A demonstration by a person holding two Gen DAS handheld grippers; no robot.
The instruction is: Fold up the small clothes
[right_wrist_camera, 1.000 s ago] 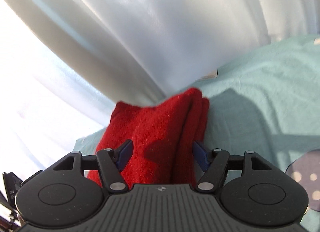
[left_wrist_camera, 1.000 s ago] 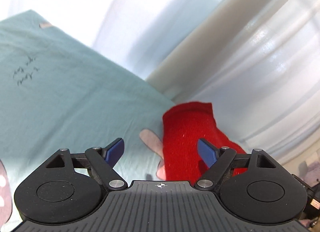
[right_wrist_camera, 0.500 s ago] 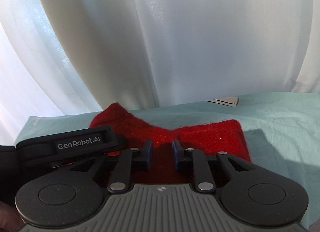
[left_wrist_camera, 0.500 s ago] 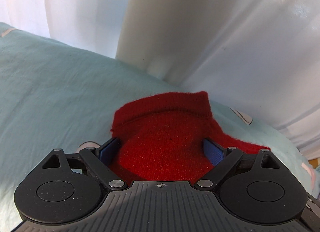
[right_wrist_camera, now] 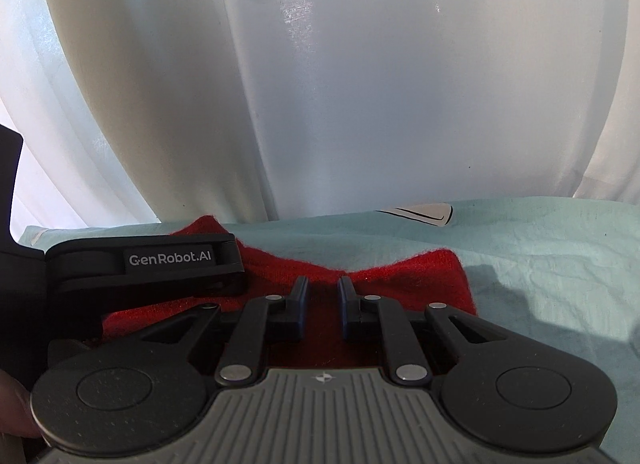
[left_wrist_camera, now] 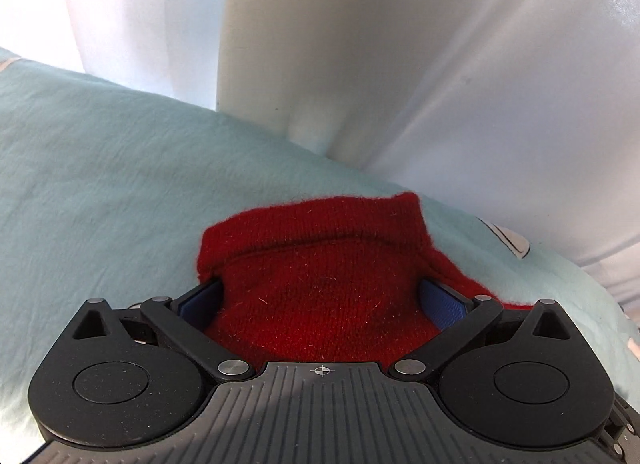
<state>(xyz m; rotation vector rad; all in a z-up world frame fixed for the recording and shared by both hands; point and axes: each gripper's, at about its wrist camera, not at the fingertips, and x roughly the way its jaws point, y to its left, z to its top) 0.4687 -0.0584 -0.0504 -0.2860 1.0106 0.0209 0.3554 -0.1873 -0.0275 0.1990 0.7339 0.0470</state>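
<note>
While the red knitted garment (left_wrist_camera: 320, 284) lies near the far edge of the pale green sheet (left_wrist_camera: 100, 192), the left claw (left_wrist_camera: 320, 300) straddles its width with jaws spread apart, and the right claw (right_wrist_camera: 323, 300) seems pinched shut on its middle.

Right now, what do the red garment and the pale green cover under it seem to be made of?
The red garment looks like knitted wool or a wool-like yarn: fine knit rows, matte, with loose fuzzy fibres along its edges. The pale green cover looks like thin woven cotton or a blend: smooth, matte, with shallow creases. The fibres themselves cannot be confirmed.
</note>
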